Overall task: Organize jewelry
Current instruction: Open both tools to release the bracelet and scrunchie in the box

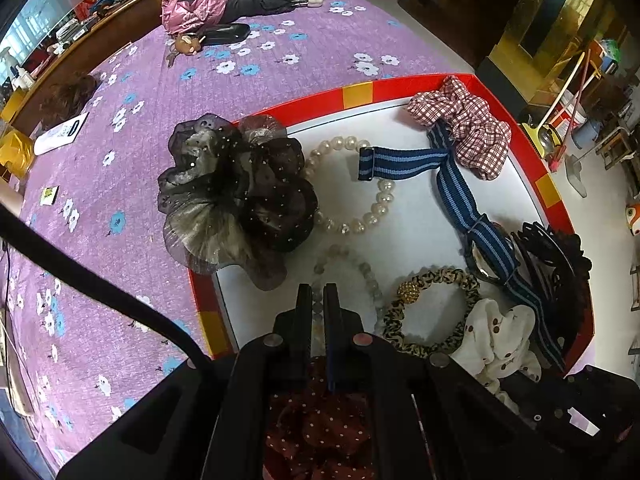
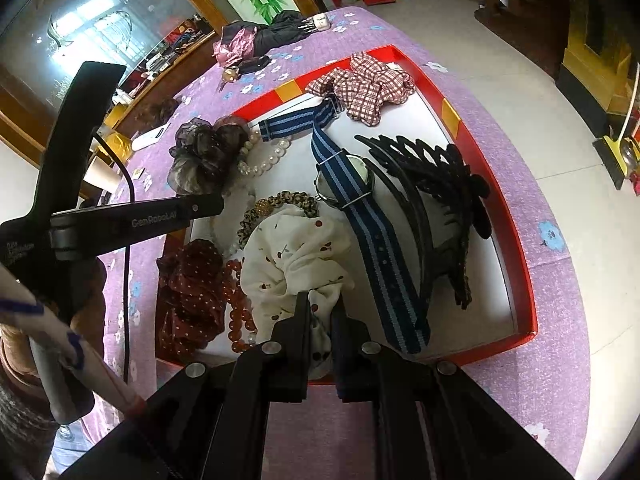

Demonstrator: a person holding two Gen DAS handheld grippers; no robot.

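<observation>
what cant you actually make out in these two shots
- Watch face: right wrist view, the striped strap crosses it, so no reading.
- Grey bead bracelet: left wrist view, its near part is behind the left gripper, so a grip can't be confirmed.
- Red bead bracelet: right wrist view, partly under the white scrunchie.
- Card on the bedspread: left wrist view, print too small.

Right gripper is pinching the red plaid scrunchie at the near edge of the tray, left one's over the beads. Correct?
Not quite. The right gripper is pinching the white cherry-print scrunchie, not the red plaid scrunchie, which lies untouched at the tray's far end; the right wrist view shows it. The left gripper is over the beads, as you said.
</observation>
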